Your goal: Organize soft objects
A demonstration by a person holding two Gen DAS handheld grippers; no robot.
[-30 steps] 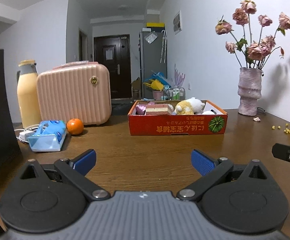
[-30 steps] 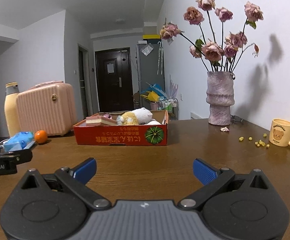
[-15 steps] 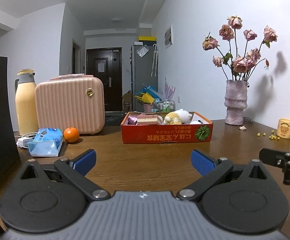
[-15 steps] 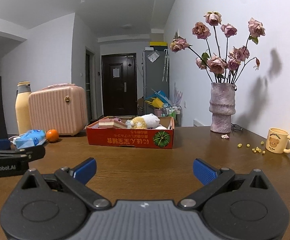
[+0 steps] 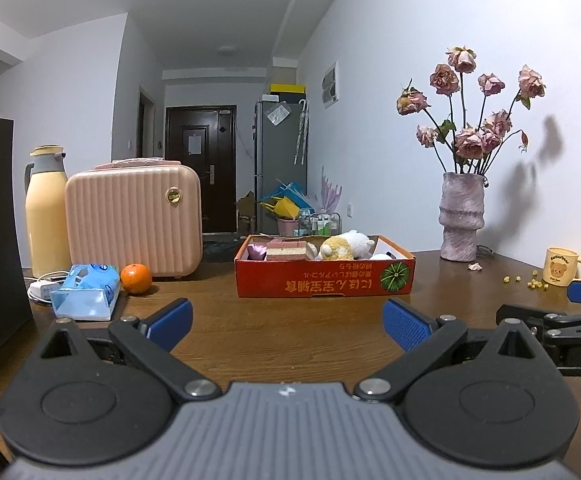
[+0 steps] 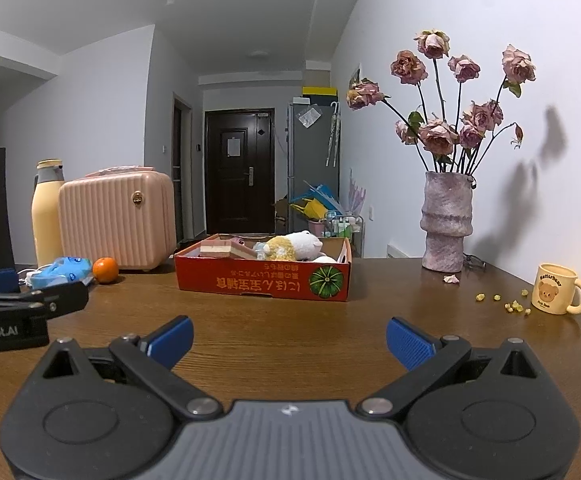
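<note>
Left gripper [image 5: 286, 324]: blue-padded jaws spread wide, nothing held.
Right gripper [image 6: 288, 336]: likewise wide and empty, level with the left one.

Red cardboard tray box [image 5: 324, 280], printed with a green pumpkin: straight ahead of both claws, well apart. Over the last second it has receded and shrunk in both views; both claws have drawn back from it.

Contents: yellow-and-white plush toy [image 5: 344, 246], pink layered sponge cake block [image 5: 286, 251].

Bare brown wooden table [image 6: 290, 320] between claws and box.

Judgement: soft items boxed; the retreat suggests sorting is finished or nearly so.
</note>
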